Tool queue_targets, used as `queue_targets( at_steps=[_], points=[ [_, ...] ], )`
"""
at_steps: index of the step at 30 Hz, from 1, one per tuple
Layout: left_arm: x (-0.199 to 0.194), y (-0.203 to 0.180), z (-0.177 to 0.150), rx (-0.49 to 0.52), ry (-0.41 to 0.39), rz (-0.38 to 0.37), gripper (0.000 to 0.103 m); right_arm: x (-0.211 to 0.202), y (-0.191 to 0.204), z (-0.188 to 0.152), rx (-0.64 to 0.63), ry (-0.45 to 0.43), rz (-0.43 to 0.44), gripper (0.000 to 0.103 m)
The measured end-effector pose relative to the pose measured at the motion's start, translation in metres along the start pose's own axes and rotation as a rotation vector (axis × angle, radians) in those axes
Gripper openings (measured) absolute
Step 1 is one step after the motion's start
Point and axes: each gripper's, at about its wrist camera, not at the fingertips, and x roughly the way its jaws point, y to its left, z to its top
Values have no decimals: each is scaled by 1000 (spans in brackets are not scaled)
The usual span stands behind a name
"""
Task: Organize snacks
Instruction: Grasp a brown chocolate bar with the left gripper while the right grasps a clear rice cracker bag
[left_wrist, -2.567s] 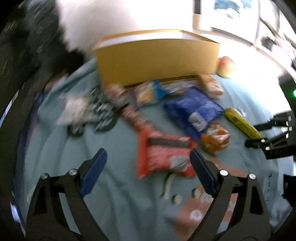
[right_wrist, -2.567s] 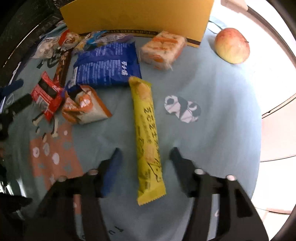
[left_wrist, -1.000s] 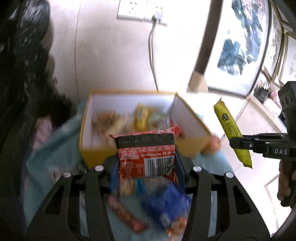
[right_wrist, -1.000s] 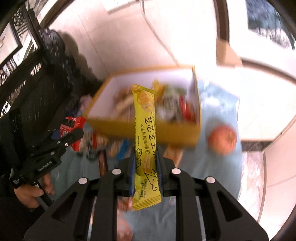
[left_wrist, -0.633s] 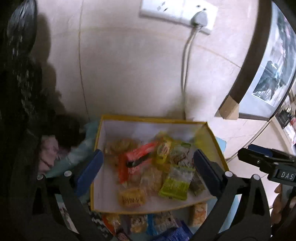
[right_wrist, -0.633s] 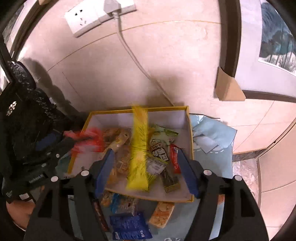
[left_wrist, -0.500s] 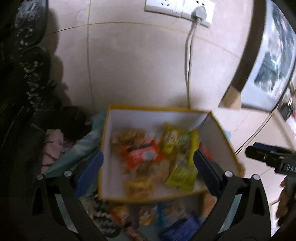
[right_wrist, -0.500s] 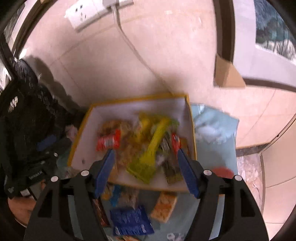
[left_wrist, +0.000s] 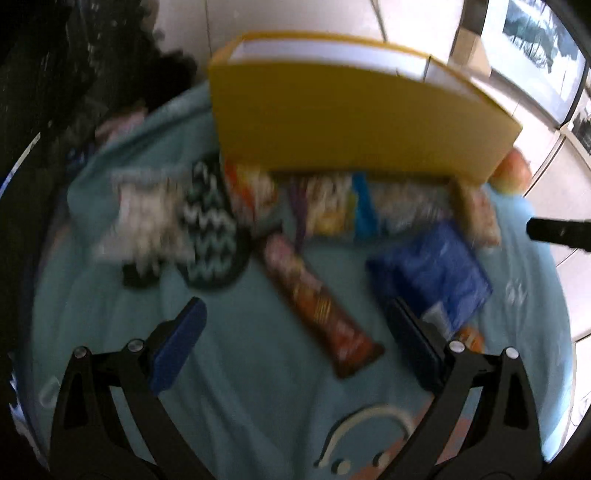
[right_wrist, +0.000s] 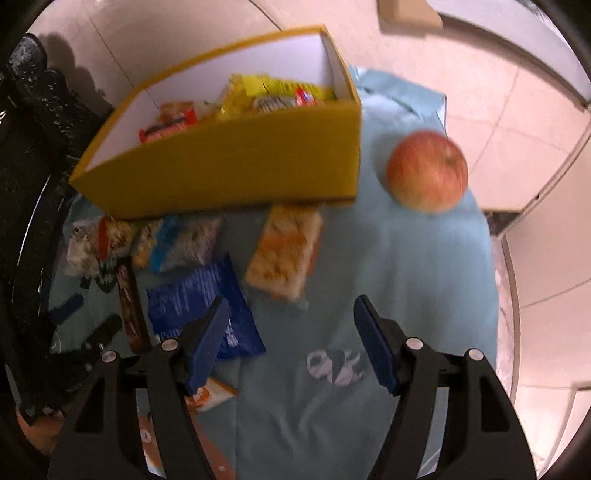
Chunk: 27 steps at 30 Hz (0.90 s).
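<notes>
A yellow box (right_wrist: 229, 155) holds several snack packs, among them a red pack (right_wrist: 168, 127) and yellow ones (right_wrist: 258, 92); it also shows in the left wrist view (left_wrist: 354, 118). My left gripper (left_wrist: 295, 332) is open and empty, low over a brown snack bar (left_wrist: 317, 299) on the blue cloth (left_wrist: 240, 387). My right gripper (right_wrist: 291, 332) is open and empty, just below an orange-and-white pack (right_wrist: 282, 254). A blue pack (right_wrist: 201, 302) lies beside its left finger and shows in the left wrist view (left_wrist: 436, 269).
A red-yellow apple (right_wrist: 426, 170) sits on the cloth to the right of the box. More small packs (right_wrist: 177, 240) lie along the box's front wall. A dark patterned item (left_wrist: 210, 229) lies to the left. Tiled floor surrounds the cloth.
Both grippers let their packs fall into the box, opened, and have dropped from above the box down to the cloth in front of it.
</notes>
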Motion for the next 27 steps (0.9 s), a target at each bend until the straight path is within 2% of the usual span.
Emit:
queue_targets(
  at_steps=[5,13,20,21,23,24,26,27],
  points=[
    [4,5,-3,-25,-5,2,99,8,4,-3,-15,13,-20,70],
    [18,1,8,-77,14,2,99,19,10,19,20,1,-35,67],
    [40,-9,3,-35,51,44,99,59,22,35,10,42,-111,67],
    [43,-9,0,-26,59,47,100,67,23,34,-4,62,-119,64],
    [41,-11,-4,7,34,39,100,74,21,29,-20,78,-114,50],
    [40,-9,-5,17,30,26,97,74,21,26,-36,74,-113,49],
    [31,-5,-9,41,-7,-7,71,71,21,20,-81,76,-99,48],
    [26,-1,-11,50,-21,-27,48,69,19,17,-92,79,-94,47]
  ],
)
